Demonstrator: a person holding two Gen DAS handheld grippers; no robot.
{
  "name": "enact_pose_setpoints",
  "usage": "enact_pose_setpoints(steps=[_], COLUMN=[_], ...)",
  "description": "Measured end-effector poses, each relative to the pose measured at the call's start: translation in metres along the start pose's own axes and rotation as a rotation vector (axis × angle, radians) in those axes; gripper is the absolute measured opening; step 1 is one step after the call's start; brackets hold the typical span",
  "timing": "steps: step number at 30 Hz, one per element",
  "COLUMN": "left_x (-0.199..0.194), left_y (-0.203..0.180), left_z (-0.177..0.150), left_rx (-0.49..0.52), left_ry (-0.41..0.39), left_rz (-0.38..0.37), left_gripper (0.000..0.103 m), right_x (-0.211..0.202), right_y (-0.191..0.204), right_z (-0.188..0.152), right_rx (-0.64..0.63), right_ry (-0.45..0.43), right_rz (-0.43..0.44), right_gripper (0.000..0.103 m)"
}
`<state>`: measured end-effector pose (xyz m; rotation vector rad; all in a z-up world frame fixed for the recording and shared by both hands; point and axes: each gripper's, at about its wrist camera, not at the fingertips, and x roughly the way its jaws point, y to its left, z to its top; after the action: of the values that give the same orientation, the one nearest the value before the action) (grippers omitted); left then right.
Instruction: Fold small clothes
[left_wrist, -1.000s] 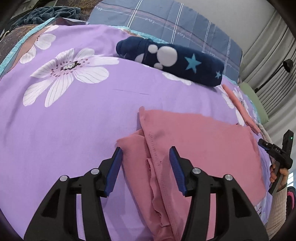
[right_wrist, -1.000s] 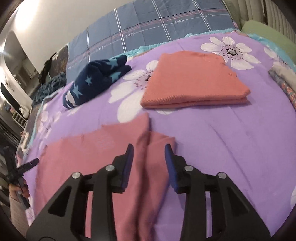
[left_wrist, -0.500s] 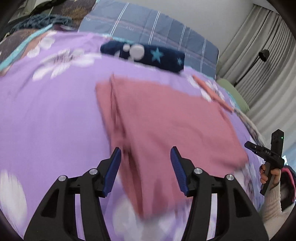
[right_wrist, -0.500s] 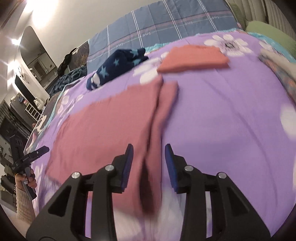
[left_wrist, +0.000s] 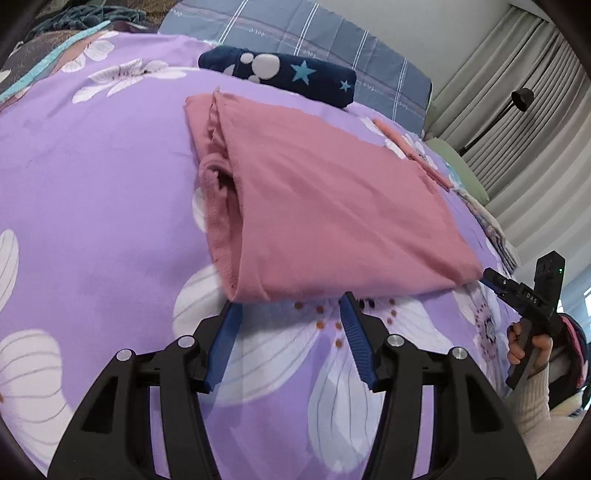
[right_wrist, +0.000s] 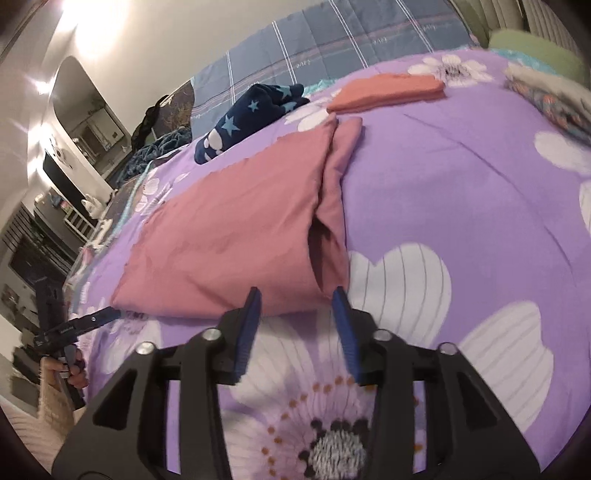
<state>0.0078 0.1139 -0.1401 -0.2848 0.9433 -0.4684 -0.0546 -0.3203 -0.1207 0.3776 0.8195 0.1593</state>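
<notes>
In the left wrist view, the left hand-held gripper (left_wrist: 289, 301) sits at the bottom middle of the frame. Its two blue fingers (left_wrist: 224, 345) stand apart with nothing between them, so it is open. Their tips are right at the near edge of the pink cloth (left_wrist: 314, 199), which lies folded flat in the middle of the frame on the purple bed cover (left_wrist: 92, 192) with big white flowers. Above the pink cloth, near the top, lies a dark blue rolled cloth (left_wrist: 284, 75) with stars and white dots. At the right edge of the frame, a hand (left_wrist: 532, 345) in a cream sleeve holds the right hand-held gripper (left_wrist: 491, 280), whose tip is right at the lower right corner of the pink cloth. In the right wrist view, the right hand-held gripper (right_wrist: 297, 295) is at the bottom middle. Its jaws have just been opening, and nothing is between them now; the tips are at the near edge of the pink cloth (right_wrist: 229, 236). The dark blue rolled cloth (right_wrist: 251, 118) is in the upper middle, and a folded orange cloth (right_wrist: 388, 90) lies to its right. At the lower left, the left hand-held gripper (right_wrist: 114, 314) reaches to the pink cloth's corner.
</notes>
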Motion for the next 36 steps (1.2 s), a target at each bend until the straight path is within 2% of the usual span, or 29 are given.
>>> enact_pose_setpoints(steps=[3, 4, 5, 6, 7, 8, 9, 10, 12, 15, 17, 18, 20, 22, 24, 25, 26, 28, 29, 31, 32, 34, 35, 36], left_x=[0.002, 0.003, 0.004, 0.004, 0.004, 0.005, 0.005, 0.003, -0.005, -0.015, -0.017, -0.016, -0.01, -0.007, -0.005, -0.004, -0.003, -0.002, -0.002, 0.002, 0.002, 0.005, 0.006, 0.008], left_y=[0.002, 0.005, 0.008, 0.011, 0.013, 0.016, 0.023, 0.028, 0.034, 0.027, 0.027, 0.03, 0.037, 0.04, 0.039, 0.038, 0.038, 0.037, 0.037, 0.039, 0.038, 0.036, 0.036, 0.036], left_z=[0.003, 0.003, 0.004, 0.004, 0.005, 0.006, 0.007, 0.007, 0.007, 0.006, 0.004, 0.003, -0.001, -0.004, -0.005, -0.005, -0.005, -0.006, -0.007, -0.009, -0.008, -0.005, -0.003, -0.001], left_rx=[-0.058, -0.086, -0.109, -0.134, -0.149, -0.171, -0.214, -0.249, -0.291, -0.242, -0.216, -0.219, -0.242, -0.256, -0.252, -0.247, -0.245, -0.24, -0.244, -0.267, -0.269, -0.252, -0.245, -0.236], left_ry=[-0.009, -0.01, -0.013, -0.02, -0.026, -0.031, -0.041, -0.057, -0.106, -0.119, -0.104, -0.097, -0.075, -0.074, -0.072, -0.071, -0.066, -0.052, -0.046, -0.047, -0.05, -0.063, -0.071, -0.076], left_rz=[-0.049, -0.063, -0.071, -0.082, -0.085, -0.094, -0.127, -0.155, -0.182, -0.134, -0.104, -0.097, -0.09, -0.099, -0.097, -0.096, -0.093, -0.086, -0.089, -0.14, -0.149, -0.137, -0.123, -0.098], left_gripper=[0.055, 0.055, 0.055, 0.053, 0.041, 0.022, 0.011, 0.004, 0.004, 0.003, 0.003, 0.003, 0.004, 0.004, 0.004, 0.004, 0.004, 0.006, 0.013, 0.029, 0.03, 0.03, 0.014, 0.005], right_x=[0.01, 0.011, 0.011, 0.011, 0.01, 0.009, 0.007, 0.004, -0.005, -0.013, -0.015, -0.016, -0.02, -0.022, -0.02, -0.018, -0.015, -0.001, 0.009, 0.023, 0.027, 0.031, 0.034, 0.035], right_y=[0.001, 0.001, 0.001, 0.0, -0.003, -0.007, -0.009, -0.01, -0.012, -0.024, -0.043, -0.05, -0.061, -0.06, -0.048, -0.044, -0.039, -0.032, -0.029, -0.03, -0.031, -0.035, -0.04, -0.043], right_z=[-0.001, 0.0, -0.001, -0.001, -0.001, -0.001, 0.0, 0.0, 0.002, 0.003, -0.001, -0.003, -0.011, -0.016, -0.019, -0.02, -0.02, -0.02, -0.021, -0.02, -0.018, -0.011, -0.008, -0.007], right_rx=[0.014, 0.013, 0.008, 0.011, 0.028, 0.051, 0.061, 0.065, 0.066, 0.101, 0.137, 0.168, 0.25, 0.276, 0.265, 0.263, 0.266, 0.293, 0.321, 0.367, 0.393, 0.436, 0.488, 0.521], right_ry=[0.009, 0.003, -0.006, -0.009, -0.014, -0.025, -0.036, -0.047, -0.074, -0.073, -0.051, -0.036, -0.019, -0.008, 0.01, 0.014, 0.022, 0.066, 0.088, 0.09, 0.06, 0.026, 0.007, -0.004], right_rz=[-0.032, -0.04, -0.049, -0.052, -0.043, -0.024, -0.007, 0.006, 0.003, -0.03, -0.106, -0.102, -0.03, 0.037, 0.106, 0.122, 0.144, 0.222, 0.247, 0.223, 0.22, 0.216, 0.21, 0.196], right_gripper=[0.047, 0.04, 0.026, 0.02, 0.014, 0.012, 0.01, 0.008, 0.006, 0.0, 0.0, 0.0, 0.002, 0.004, 0.016, 0.034, 0.044, 0.044, 0.045, 0.053, 0.053, 0.053, 0.052, 0.04])
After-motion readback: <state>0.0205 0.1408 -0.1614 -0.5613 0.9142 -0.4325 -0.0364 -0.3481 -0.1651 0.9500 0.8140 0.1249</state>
